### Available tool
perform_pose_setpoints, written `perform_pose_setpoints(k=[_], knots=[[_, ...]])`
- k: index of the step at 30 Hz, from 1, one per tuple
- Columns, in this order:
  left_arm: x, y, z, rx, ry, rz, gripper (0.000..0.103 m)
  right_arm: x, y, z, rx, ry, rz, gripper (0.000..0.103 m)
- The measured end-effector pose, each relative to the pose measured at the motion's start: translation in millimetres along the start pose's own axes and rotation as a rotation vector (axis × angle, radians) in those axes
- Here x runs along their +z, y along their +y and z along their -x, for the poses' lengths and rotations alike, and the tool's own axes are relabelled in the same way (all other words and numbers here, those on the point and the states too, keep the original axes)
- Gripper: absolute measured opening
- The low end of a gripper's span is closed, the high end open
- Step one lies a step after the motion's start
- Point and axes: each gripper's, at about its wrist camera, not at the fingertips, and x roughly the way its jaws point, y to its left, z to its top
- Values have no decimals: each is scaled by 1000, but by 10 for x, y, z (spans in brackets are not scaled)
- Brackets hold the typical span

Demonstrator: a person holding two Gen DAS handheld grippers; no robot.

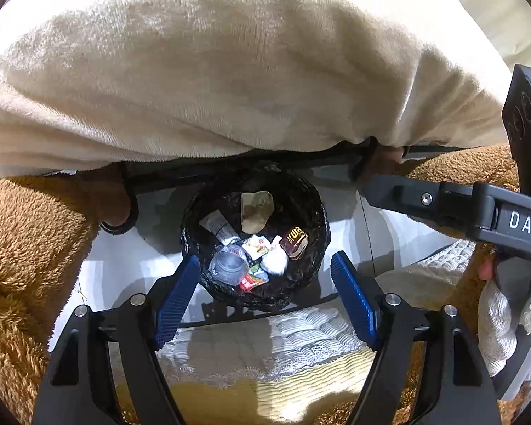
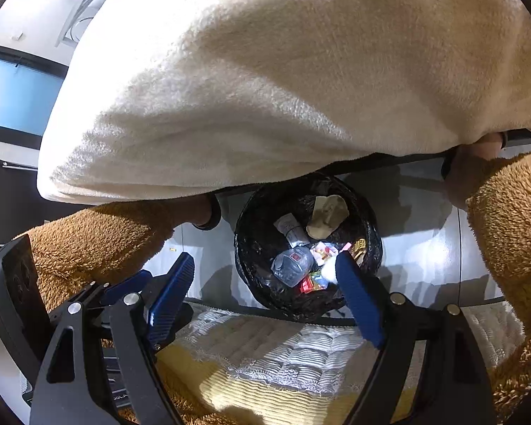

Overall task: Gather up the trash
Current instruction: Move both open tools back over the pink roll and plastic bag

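A round bin with a black liner (image 1: 302,194) (image 2: 251,244) stands on the pale floor below both grippers. Inside lie a crumpled brown paper (image 1: 256,212) (image 2: 327,214), a white tube (image 1: 218,227), a clear plastic bottle (image 1: 228,265) (image 2: 292,265), a white tissue ball (image 1: 275,261), a brown packet (image 1: 295,242) and coloured wrappers (image 2: 311,283). My left gripper (image 1: 264,258) hangs open over the bin with nothing between its blue pads. My right gripper (image 2: 264,258) is open too and holds nothing; its right pad (image 2: 357,294) covers part of the trash.
A cream fleece blanket (image 1: 230,71) (image 2: 301,88) overhangs the far side of the bin. Brown fuzzy fabric (image 1: 24,248) (image 2: 506,230) flanks both sides. A yellow and white quilted edge (image 1: 283,354) lies below the grippers. A white knit glove (image 1: 495,322) grips the right handle.
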Motion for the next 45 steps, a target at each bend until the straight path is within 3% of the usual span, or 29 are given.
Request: perform_pose_setpoints(k=[11, 22, 27, 35, 45], knots=[[-26, -46, 238, 6, -111, -29, 75, -48, 30, 284, 42, -117, 36, 81], [-177, -159, 853, -26, -363, -96, 75, -275, 248, 989, 89, -382, 206, 81], [-142, -156, 1122, -47, -467, -108, 75, -220, 360, 1244, 85, -478, 280, 81], [293, -110, 1452, -46, -567, -163, 75, 321, 548, 1312, 22, -510, 362, 81], [1178, 309, 1734, -70, -617, -101, 75, 1511, 700, 1036, -113, -521, 378, 81]])
